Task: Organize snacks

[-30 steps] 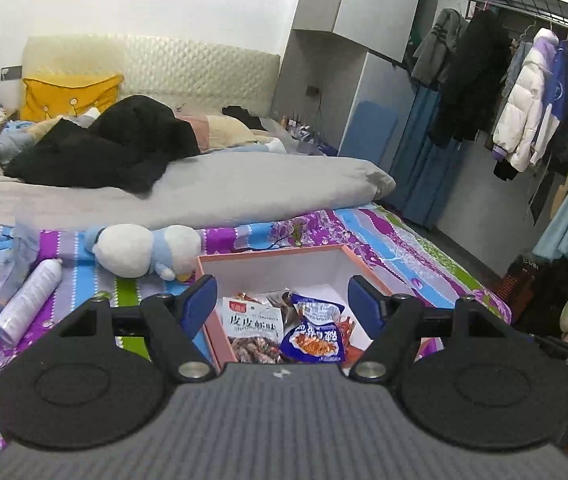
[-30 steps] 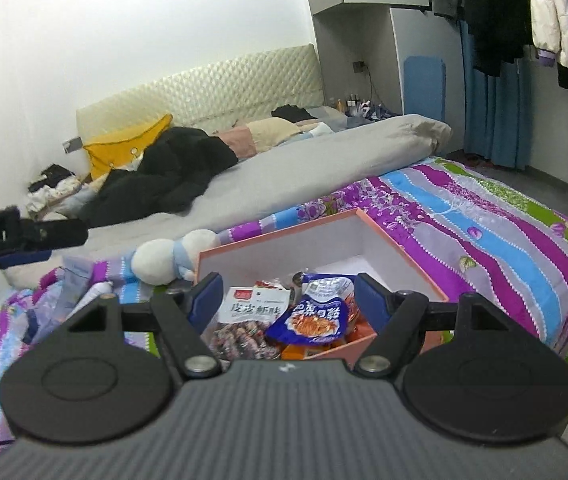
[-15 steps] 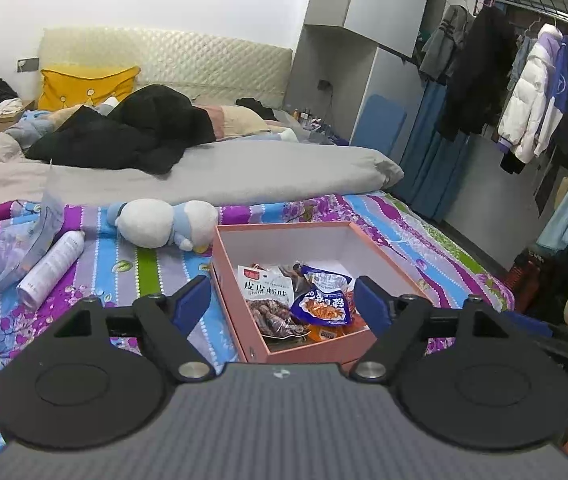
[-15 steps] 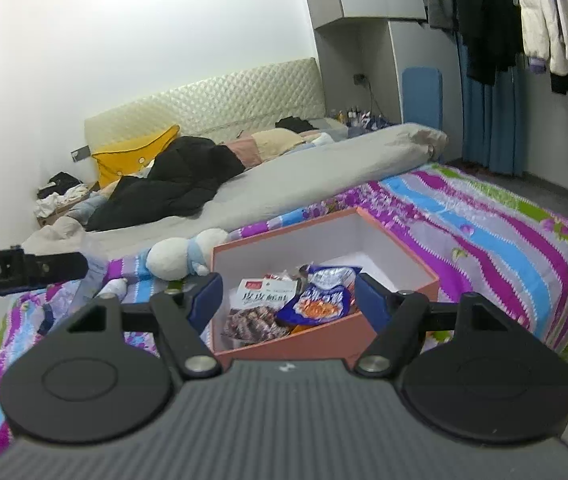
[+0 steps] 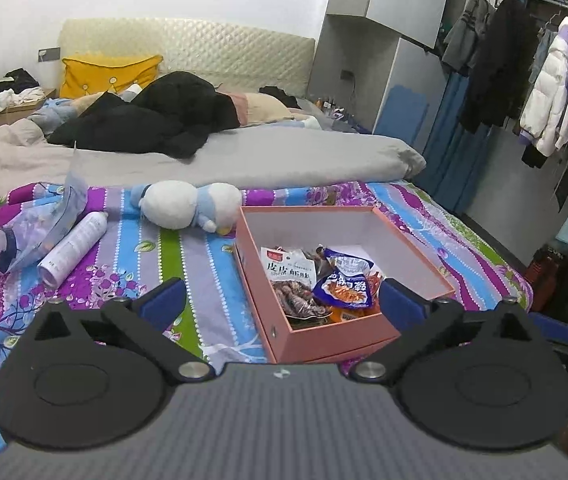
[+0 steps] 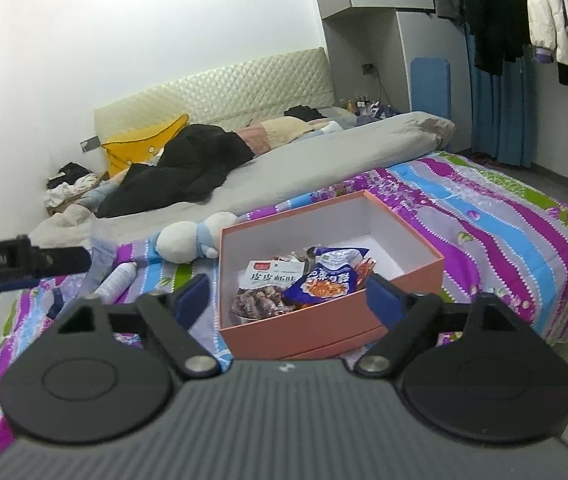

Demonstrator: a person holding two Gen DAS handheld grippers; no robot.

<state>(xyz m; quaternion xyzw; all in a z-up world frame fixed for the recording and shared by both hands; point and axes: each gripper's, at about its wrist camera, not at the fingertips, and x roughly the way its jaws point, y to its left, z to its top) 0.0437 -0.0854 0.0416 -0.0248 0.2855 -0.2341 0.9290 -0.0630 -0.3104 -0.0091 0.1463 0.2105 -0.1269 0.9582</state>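
Salmon-pink rectangular cardboard box [image 5: 325, 330] with a white inside, lidless, lying on the striped floral bedspread [image 5: 188, 264], centre of the left wrist frame. Inside, crowded toward the near left corner: white snack packet with a red label, black characters and a clear window showing brown pieces [image 5: 289, 276], overlapped on its right by a blue glossy snack bag printed with orange food [image 5: 343, 284]; orange wrappers peeking from beneath, far half of the box floor bare. In the right wrist frame, same box [image 6: 323, 328] low and central, white packet [image 6: 270, 282] left of blue bag [image 6: 321, 280]. Left tongs [image 5: 282, 302] apart and opening, nothing clamped. Right tongs [image 6: 287, 298] likewise apart and opening, gripping nothing. Upper left of the box, a white-and-blue plush toy [image 5: 188, 204]; further left, a white spray can [image 5: 72, 248] lying flat.
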